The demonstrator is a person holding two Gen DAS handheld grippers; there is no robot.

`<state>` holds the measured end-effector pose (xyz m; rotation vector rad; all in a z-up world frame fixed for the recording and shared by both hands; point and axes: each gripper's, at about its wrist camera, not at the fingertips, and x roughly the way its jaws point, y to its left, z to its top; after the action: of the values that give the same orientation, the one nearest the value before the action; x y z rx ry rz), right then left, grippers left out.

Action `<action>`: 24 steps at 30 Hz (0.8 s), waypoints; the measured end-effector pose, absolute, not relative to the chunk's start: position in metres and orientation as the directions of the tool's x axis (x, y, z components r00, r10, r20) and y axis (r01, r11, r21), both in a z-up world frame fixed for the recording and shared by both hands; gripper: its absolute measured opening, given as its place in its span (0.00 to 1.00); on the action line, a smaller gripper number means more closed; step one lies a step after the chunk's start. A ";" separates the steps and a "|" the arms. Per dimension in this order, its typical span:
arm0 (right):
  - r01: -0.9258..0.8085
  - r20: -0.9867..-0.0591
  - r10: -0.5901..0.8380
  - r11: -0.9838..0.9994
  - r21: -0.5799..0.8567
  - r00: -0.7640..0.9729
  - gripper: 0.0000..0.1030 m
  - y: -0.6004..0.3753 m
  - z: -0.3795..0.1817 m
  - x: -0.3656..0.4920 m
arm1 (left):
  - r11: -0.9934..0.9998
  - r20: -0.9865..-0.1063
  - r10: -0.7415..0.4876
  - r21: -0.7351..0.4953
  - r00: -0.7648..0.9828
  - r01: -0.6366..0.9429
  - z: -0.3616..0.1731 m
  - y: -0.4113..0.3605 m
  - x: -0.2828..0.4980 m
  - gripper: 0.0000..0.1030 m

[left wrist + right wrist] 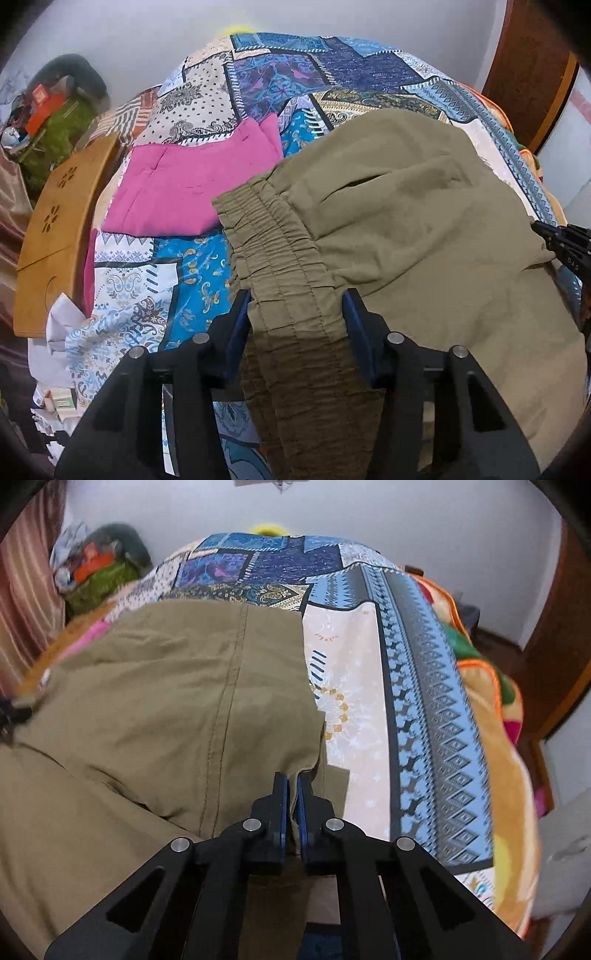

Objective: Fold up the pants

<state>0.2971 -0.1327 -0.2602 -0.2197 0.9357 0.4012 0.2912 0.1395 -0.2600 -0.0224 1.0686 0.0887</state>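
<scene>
The olive pants (pixel 406 221) look soft and floppy, so the left gripper (pixel 295 306) straddles the stretchy waistband (pixel 266 236) half-wide while the right gripper (pixel 291 786) pinches a cloth edge.

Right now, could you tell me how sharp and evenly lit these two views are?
Left wrist view: sharp, heavy fisheye bending, shadow darkening the olive-green fabric pants near the camera. Right wrist view: sharp centre, smeared right rim, dark vignette corners.

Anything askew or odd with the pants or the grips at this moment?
Only one thing: the left gripper straddles the olive pants' elastic waistband with its jaws apart, while the right gripper is clamped on their edge.
</scene>
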 end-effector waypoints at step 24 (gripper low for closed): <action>-0.431 -0.778 0.314 0.900 0.061 0.545 0.51 -0.141 -0.191 0.324 | 0.992 -0.826 0.076 0.009 0.558 -0.122 -0.209 0.195 0.316 0.75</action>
<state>0.3244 -0.1406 -0.1914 -0.1434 0.8911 0.4439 0.3161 0.1949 -0.2094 -0.0511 0.9716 0.1172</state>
